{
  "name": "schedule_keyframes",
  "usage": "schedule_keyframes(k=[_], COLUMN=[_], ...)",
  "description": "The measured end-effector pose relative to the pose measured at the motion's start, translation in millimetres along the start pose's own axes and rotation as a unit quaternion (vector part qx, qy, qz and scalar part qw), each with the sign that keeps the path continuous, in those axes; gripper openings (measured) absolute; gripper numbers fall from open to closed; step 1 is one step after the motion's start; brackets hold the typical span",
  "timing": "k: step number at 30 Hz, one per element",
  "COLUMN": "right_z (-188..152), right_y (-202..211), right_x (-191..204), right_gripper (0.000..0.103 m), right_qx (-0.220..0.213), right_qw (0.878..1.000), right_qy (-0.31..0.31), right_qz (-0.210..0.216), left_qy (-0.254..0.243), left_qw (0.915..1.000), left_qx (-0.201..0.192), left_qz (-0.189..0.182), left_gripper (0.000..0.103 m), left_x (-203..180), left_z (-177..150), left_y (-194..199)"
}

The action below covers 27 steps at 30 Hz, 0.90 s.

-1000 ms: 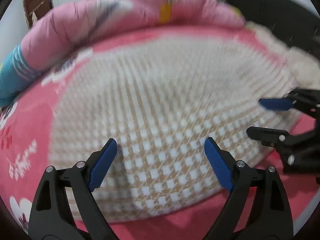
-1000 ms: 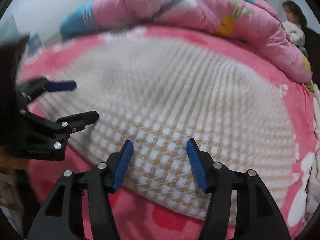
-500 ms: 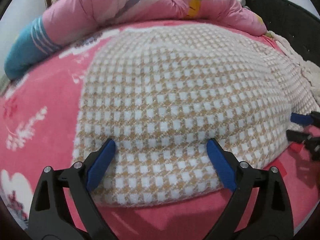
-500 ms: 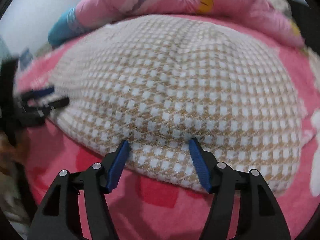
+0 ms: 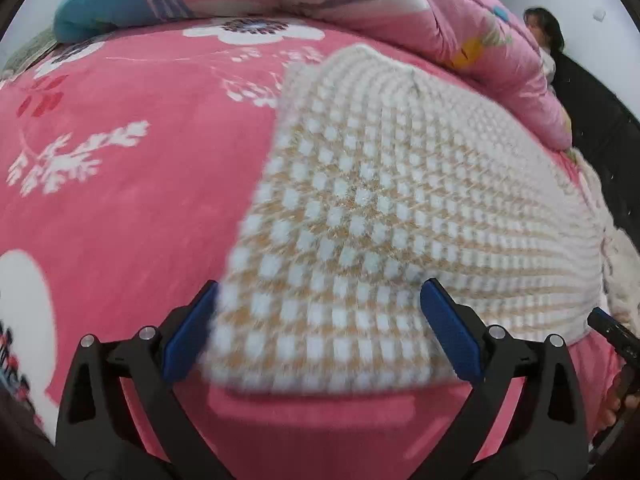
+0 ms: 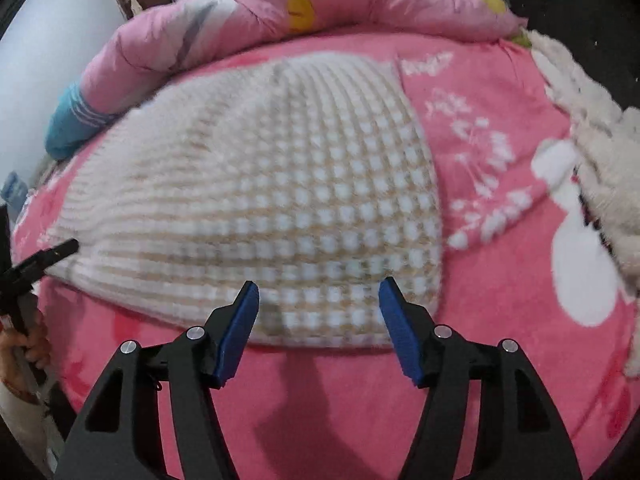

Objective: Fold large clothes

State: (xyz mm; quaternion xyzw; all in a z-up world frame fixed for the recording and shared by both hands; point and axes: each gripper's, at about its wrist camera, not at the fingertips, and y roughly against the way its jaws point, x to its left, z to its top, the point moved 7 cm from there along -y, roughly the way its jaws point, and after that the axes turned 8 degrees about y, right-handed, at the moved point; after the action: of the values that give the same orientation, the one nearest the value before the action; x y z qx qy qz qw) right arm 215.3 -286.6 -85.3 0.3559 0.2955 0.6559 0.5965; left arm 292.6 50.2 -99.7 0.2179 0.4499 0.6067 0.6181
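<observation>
As both grippers spread to opposite corners, the checked garment (image 5: pixel 384 232) lies flat on the bed (image 5: pixel 132 184).
Left gripper (image 5: pixel 320 332), jaws just widened, and right gripper (image 6: pixel 318 324) both stand apart, empty, poised over its near edge, seemingly for a fold.

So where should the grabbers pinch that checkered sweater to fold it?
Probably the two near corners of the checkered sweater: it lies flat on the pink blanket, its near hem facing both open grippers. The left gripper could take the corner under it, the right gripper the other, coming from the near edge.
</observation>
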Motion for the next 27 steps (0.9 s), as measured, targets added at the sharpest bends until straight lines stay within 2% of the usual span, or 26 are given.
schedule_keyframes(k=[2, 4, 6, 8, 10, 13, 15, 17, 20, 27], right_z=[2.0, -1.9, -4.9, -12.7, -16.7, -32.1, -46.6, -60.2, -64.0, -70.2], right_y=[21.5, 32.3, 36.2, 37.7, 26.9, 9.1, -3.2, -14.6, -11.5, -11.3], right_x=[24.2, 49.7, 71.5, 85.4, 91.7, 95.7, 100.2, 103.1, 108.4, 105.0], right_gripper=[0.063, 0.077, 0.083, 0.087, 0.087, 0.087, 0.09, 0.095, 0.096, 0.097], right_qx=[-0.017, -0.033, -0.04, -0.029, -0.01, 0.017, 0.041, 0.067, 0.053, 0.05], right_qw=[1.0, 0.998, 0.997, 0.996, 0.997, 0.998, 0.996, 0.993, 0.992, 0.995], right_qy=[0.013, 0.041, 0.06, 0.061, 0.057, 0.064, 0.074, 0.089, 0.106, 0.079], right_qz=[0.019, 0.022, 0.033, 0.053, 0.046, 0.015, -0.015, -0.032, -0.052, -0.029], left_qy=[-0.022, -0.053, -0.074, -0.081, -0.081, -0.083, -0.113, -0.117, -0.119, -0.116], left_qw=[0.9995, 0.9978, 0.996, 0.9957, 0.9958, 0.9957, 0.9931, 0.9922, 0.9914, 0.9908], left_qx=[-0.02, -0.04, -0.048, -0.026, 0.01, 0.041, 0.019, 0.014, 0.019, 0.025], left_qz=[0.006, 0.004, -0.012, -0.036, -0.041, -0.009, 0.024, 0.04, 0.052, 0.065], left_gripper=[0.096, 0.096, 0.096, 0.096, 0.096, 0.096, 0.096, 0.096, 0.096, 0.096], left_x=[-3.2, -13.0, -26.3, -39.8, -48.6, -51.0, -54.4, -56.1, -57.1, -54.2], left_z=[-3.8, -12.6, -21.1, -42.4, -59.6, -87.5, -97.3, -98.1, -100.1, -96.1], left_y=[17.2, 36.2, 49.7, 55.1, 44.2, 23.3, 21.3, 21.2, 21.5, 12.8])
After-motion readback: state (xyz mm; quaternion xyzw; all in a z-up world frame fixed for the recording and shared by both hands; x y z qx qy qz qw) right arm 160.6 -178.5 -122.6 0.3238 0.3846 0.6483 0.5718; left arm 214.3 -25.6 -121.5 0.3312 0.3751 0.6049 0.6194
